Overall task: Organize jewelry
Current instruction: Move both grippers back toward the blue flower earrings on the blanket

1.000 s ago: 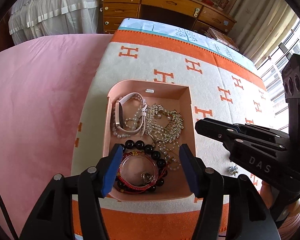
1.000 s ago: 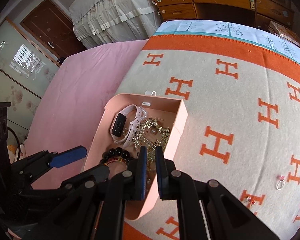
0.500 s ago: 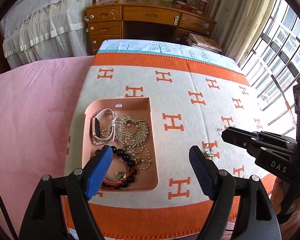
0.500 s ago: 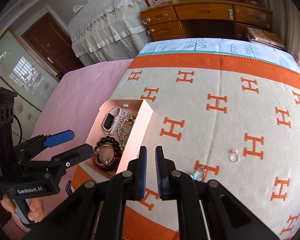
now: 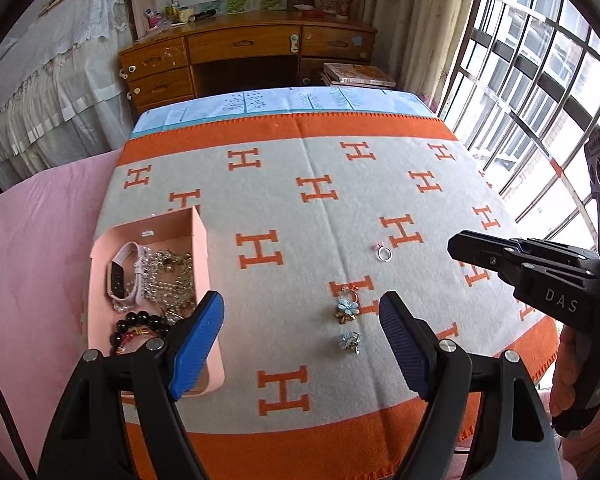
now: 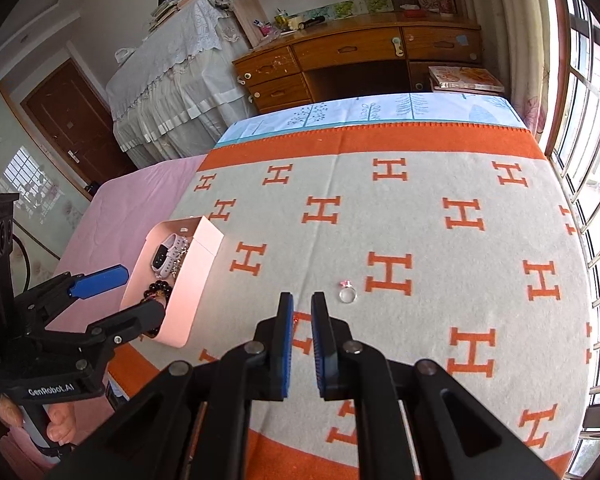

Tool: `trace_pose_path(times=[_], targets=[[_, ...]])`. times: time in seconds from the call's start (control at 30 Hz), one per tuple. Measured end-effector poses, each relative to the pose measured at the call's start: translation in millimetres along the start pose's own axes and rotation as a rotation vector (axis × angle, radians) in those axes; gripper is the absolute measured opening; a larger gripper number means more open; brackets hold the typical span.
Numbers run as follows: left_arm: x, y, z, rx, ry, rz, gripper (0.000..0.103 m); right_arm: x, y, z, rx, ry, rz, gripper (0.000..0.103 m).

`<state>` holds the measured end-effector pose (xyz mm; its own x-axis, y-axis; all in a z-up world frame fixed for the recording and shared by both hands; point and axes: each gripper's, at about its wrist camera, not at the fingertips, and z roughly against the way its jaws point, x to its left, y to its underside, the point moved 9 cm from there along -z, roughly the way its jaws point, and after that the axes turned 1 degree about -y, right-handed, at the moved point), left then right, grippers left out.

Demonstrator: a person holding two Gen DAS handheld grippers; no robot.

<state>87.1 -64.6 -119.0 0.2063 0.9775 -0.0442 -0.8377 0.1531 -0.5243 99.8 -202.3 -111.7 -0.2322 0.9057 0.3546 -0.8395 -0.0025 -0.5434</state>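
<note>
Left gripper (image 5: 302,312) held above the blanket (image 5: 292,216) with its blue pads spread wide, nothing between them; right gripper (image 6: 302,314) with fingers drawn close, a narrow slit between the pads, nothing gripped that can be seen; pink box (image 5: 202,248) sits at the blanket's left edge, next to the pink sheet (image 5: 32,264); inside it a white watch (image 5: 118,278), a tangle of pearl and gold chains (image 5: 168,280), and a dark bead bracelet (image 5: 140,318) at the near end, partly hidden behind the left finger (image 5: 196,344); three loose pieces lie out on the blanket, well apart from the box; a silver ring with a pink stone (image 5: 383,253) farthest out, beside an orange H; a pale blue flower piece (image 5: 347,308) on another H, nearer; a second small blue flower piece (image 5: 350,341) just below it, closest to the left gripper's opening; from the right wrist view the ring (image 6: 347,294) lies just beyond the right fingertip; wooden desk (image 5: 244,56) and window bars (image 5: 540,92) behind.
</note>
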Motion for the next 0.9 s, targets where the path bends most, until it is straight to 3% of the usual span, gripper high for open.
trace_pose_path(times=[0.23,0.4,0.53,0.8,0.9], targets=[[-29,51,-49,0.043,-0.018,-0.107,0.078,-23,35,-31,0.024,0.025,-0.001,0.009],[-30,71,-60,0.097,0.017,-0.029,0.078,-24,58,-51,0.054,0.015,0.024,0.009],[-34,74,-61,0.124,0.091,0.058,0.077,-25,66,-59,0.057,0.0,0.037,0.009],[-53,70,-81,0.16,0.159,0.125,0.051,-37,73,-66,0.076,-0.015,0.01,0.009],[-56,65,-84,0.146,0.168,0.148,0.046,-41,72,-65,0.067,-0.024,-0.003,0.009]])
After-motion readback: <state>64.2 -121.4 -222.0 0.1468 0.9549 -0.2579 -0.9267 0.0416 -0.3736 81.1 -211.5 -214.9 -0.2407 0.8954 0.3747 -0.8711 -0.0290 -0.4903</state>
